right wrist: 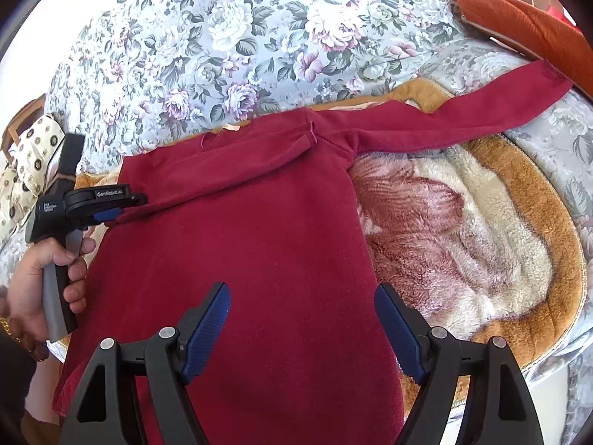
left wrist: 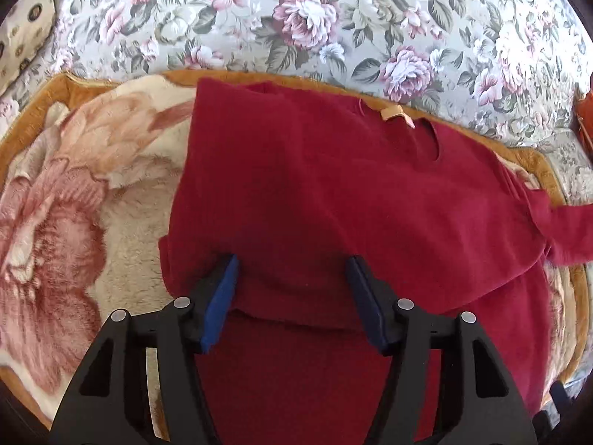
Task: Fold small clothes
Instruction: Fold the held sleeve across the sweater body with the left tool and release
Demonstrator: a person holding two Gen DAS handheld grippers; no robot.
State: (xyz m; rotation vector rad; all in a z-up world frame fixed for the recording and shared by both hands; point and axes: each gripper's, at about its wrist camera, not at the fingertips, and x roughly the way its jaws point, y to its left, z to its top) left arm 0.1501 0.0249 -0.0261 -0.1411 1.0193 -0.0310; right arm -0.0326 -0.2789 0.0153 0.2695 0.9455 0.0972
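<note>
A dark red long-sleeved top lies flat on a plush blanket, neck label at the far edge. In the right wrist view one sleeve stretches out to the right, and the other sleeve lies folded across the body of the top. My left gripper is open just over the folded part, with red cloth below its blue pads and nothing pinched. It shows in the right wrist view as the left gripper, held by a hand. My right gripper hangs open above the top's lower half.
The plush blanket, cream and pink with an orange border, covers a floral bedsheet. An orange cushion sits at the far right. A cream patterned pillow lies at the far left.
</note>
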